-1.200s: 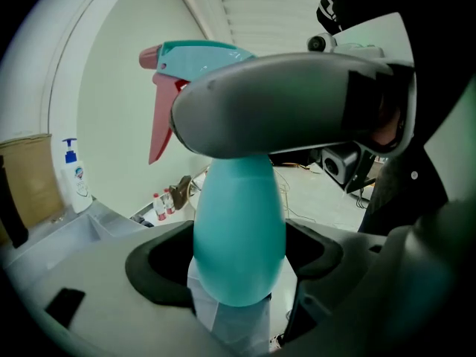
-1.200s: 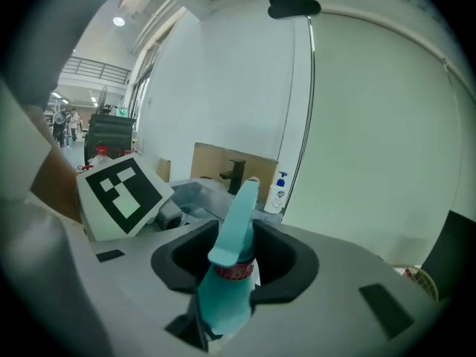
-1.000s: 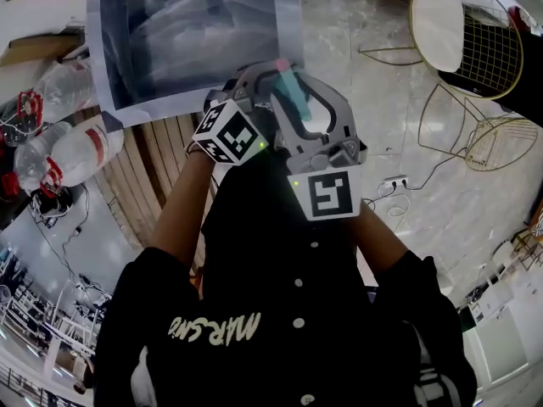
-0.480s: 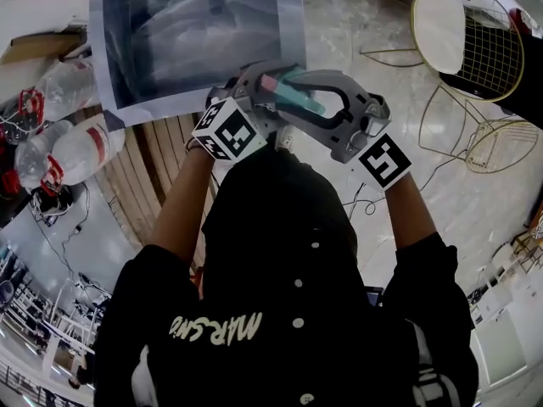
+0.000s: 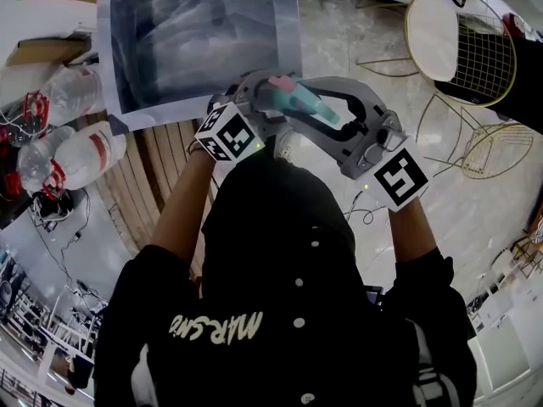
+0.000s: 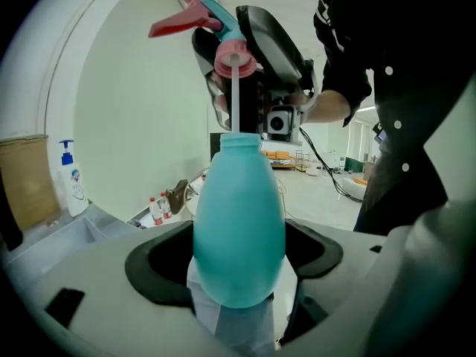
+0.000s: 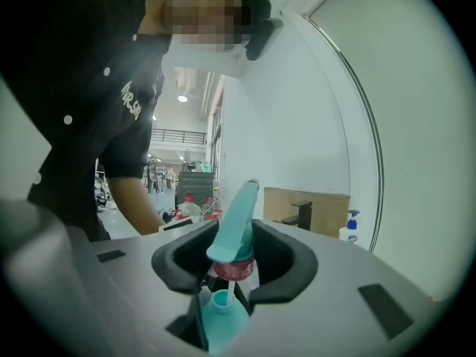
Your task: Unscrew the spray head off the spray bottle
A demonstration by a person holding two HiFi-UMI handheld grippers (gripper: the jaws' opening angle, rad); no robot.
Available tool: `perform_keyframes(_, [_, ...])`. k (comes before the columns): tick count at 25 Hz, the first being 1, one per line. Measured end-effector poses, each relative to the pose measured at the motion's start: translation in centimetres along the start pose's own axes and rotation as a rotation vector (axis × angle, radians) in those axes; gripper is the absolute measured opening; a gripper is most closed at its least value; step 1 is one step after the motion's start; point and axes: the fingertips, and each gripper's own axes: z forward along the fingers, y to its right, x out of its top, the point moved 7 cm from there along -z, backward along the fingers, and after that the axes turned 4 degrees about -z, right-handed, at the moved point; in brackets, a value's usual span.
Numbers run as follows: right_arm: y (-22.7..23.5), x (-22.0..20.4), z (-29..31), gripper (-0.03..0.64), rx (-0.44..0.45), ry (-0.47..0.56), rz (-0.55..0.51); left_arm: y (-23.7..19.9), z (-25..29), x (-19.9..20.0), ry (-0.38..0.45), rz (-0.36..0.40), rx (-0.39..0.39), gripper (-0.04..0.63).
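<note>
So, where is the spray bottle (image 6: 239, 199) at this point? asks the first.

Up in the air in front of the person's chest, says the second, not resting on anything. The left gripper (image 6: 238, 262) is clenched on its rounded teal body, one pad on each side.

And the spray head (image 7: 234, 233)?

The right gripper (image 7: 236, 262) has it pinched just above the pink collar (image 7: 232, 268). In the left gripper view the collar sits clear above the bottle's neck (image 6: 242, 141), with only the white dip tube (image 6: 235, 95) running down between them. By the second's reading the threads are already undone and what is left is the lift-off.

How should that be done well?

Draw the head straight up along the line of the tube, the second judges, so the tube slides out of the neck without bending or catching on the rim. The left gripper should hold the bottle upright and steady (the body looks like soft plastic, so a harder squeeze could dent it or push the contents up, if there are any, which the views do not show).

Anything to watch on the right side?

The hold is on a narrow, tapering part, so any tilt could let the head twist between the pads. A firm grip and a slow lift should serve.
</note>
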Motion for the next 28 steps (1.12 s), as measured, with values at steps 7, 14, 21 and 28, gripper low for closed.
perform_keyframes(7, [0.5,3.2,-1.6,0.152,-0.040,0.034,-0.015,0.1,0.1,0.3,-0.006,0.000,0.009,0.388])
perform_keyframes(14, [1.1,6.5,-3.2,0.152,-0.091,0.072,0.002,0.1,0.1,0.3,-0.010,0.011,0.003,0.388])
perform_keyframes(21, [1.5,9.3,-5.1,0.152,-0.143,0.138,0.024,0.4,0.2,0.3,-0.013,0.016,0.002,0.390])
perform_keyframes(28, [2.5,9.5,-6.6,0.152,-0.219,0.135,0.026,0.4,0.3,0.5,-0.024,0.022,0.005,0.390])
